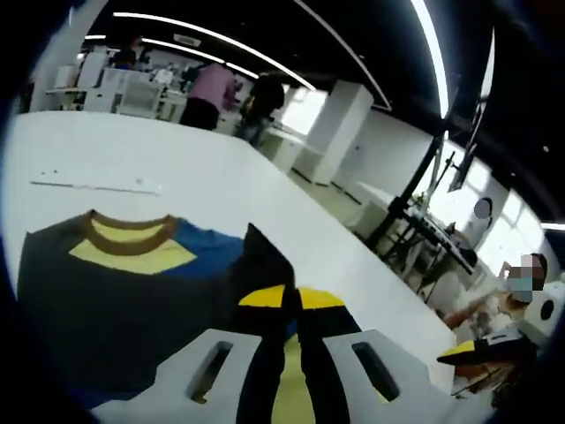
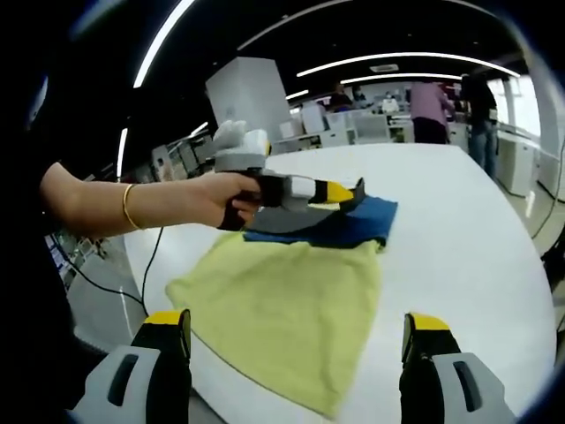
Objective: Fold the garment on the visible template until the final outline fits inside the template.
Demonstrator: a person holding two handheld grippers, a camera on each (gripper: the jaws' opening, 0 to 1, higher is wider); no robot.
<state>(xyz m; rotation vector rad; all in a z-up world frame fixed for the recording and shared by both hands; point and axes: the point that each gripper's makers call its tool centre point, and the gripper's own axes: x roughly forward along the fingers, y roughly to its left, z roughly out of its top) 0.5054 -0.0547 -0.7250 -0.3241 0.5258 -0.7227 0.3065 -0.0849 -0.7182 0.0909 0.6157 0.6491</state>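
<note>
Left gripper (image 2: 351, 194) — jaws clamped on dark garment (image 1: 106, 309) fabric, at 12 o'clock over the white table (image 2: 459, 230). Right gripper (image 2: 296, 349) jaws spread wide, holding nothing — yellow cloth (image 2: 282, 309) lies between them, touching the garment's near edge.

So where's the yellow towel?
In the right gripper view the yellow towel lies on the white table, near its front edge, just below the shirt.
</note>
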